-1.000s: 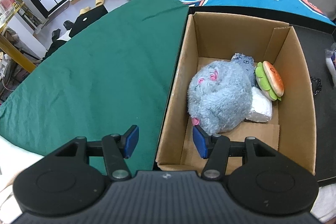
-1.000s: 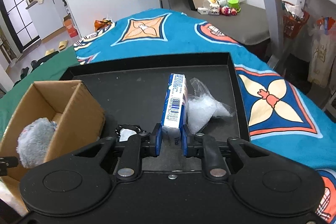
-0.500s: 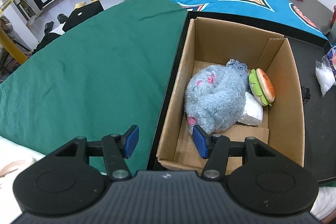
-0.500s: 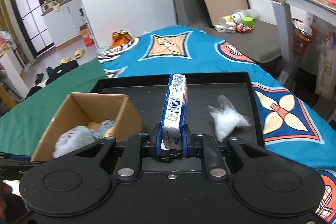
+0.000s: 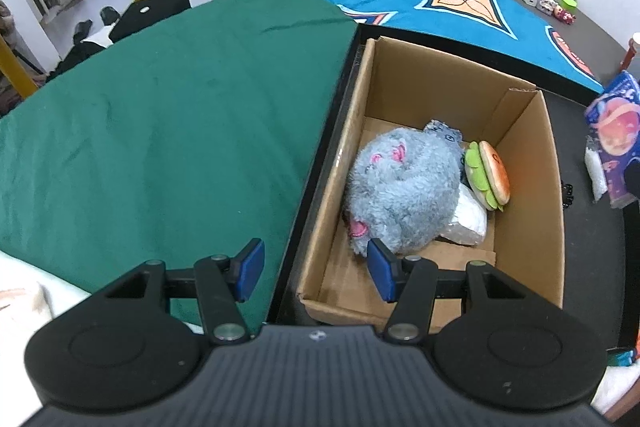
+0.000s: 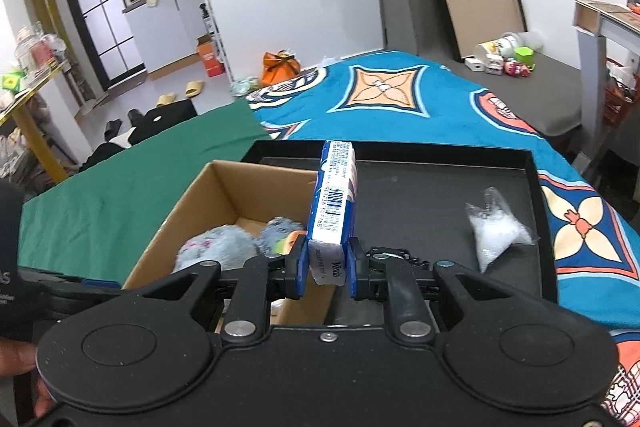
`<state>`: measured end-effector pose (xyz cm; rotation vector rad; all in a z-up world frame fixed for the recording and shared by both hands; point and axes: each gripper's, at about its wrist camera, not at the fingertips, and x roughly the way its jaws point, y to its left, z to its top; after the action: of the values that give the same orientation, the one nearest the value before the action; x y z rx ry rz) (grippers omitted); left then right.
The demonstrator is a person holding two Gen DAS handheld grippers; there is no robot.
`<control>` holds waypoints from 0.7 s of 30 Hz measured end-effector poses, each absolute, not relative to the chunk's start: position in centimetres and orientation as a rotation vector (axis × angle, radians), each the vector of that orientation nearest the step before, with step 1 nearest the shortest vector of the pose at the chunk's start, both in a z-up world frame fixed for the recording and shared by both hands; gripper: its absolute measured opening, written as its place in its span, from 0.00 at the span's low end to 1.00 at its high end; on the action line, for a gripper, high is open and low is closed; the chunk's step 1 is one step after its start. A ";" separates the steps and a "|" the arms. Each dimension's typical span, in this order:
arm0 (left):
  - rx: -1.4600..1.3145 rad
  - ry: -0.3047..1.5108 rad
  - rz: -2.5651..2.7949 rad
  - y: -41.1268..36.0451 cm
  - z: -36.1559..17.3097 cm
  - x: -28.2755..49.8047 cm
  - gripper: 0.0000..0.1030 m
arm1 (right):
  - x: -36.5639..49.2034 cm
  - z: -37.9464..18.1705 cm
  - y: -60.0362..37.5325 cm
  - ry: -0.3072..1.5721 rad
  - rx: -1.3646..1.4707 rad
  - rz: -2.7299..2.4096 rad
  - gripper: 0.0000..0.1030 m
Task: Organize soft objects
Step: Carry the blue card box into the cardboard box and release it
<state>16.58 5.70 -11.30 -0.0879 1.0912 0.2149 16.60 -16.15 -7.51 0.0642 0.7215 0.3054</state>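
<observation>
Left wrist view: my left gripper [image 5: 316, 269] stands wide apart and holds nothing, its blue pads [image 5: 249, 269] spread either side of the near left corner of the cardboard box [image 5: 554, 227]. One pad sits over the green cloth [image 5: 160, 131], the other over the box's open top, just in front of the grey plush toy [image 5: 400, 183]. The box is open and upright inside the black tray [image 5: 316, 163]. The grey plush fills the middle of the box floor. Against its far side lies a smaller grey plush piece [image 5: 444, 133]. A burger-shaped soft toy [image 5: 488, 173] stands on edge between the grey plush and the right wall, and a white wrapped bundle [image 5: 466, 221] lies under and beside both. At the right edge of the frame a blue tissue pack [image 5: 614, 143] shows above the tray, outside the box. Right wrist view: my right gripper [image 6: 327, 265] is closed narrow on the lower end of the tissue pack [image 6: 334, 197], which stands upright between the pads with its barcode side facing the camera. The pack is held clear of the surface, over the right wall of the cardboard box [image 6: 180, 211] and beside the bare tray floor [image 6: 420, 195]. The grey plush toy [image 6: 216, 247] shows blurred inside the box. A clear plastic bag of white filling [image 6: 496, 231] lies on the tray, well to the right of the pack. The patterned blue blanket [image 6: 400, 95] lies beyond the tray
</observation>
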 end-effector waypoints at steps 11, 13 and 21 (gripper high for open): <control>-0.152 1.098 0.201 6.7 -11.7 16.4 0.45 | 14.9 -7.5 -12.9 0.751 0.029 0.377 0.19; -0.159 1.099 0.207 6.9 -11.8 16.4 0.32 | 14.7 -7.6 -12.4 0.758 0.022 0.390 0.19; -0.215 1.091 0.198 7.7 -11.8 16.1 0.15 | 13.9 -8.2 -10.2 0.788 0.003 0.446 0.19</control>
<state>16.14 7.69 -11.83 -0.2155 1.0910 0.1984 13.92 -10.22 -8.21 0.0027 0.7884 0.4458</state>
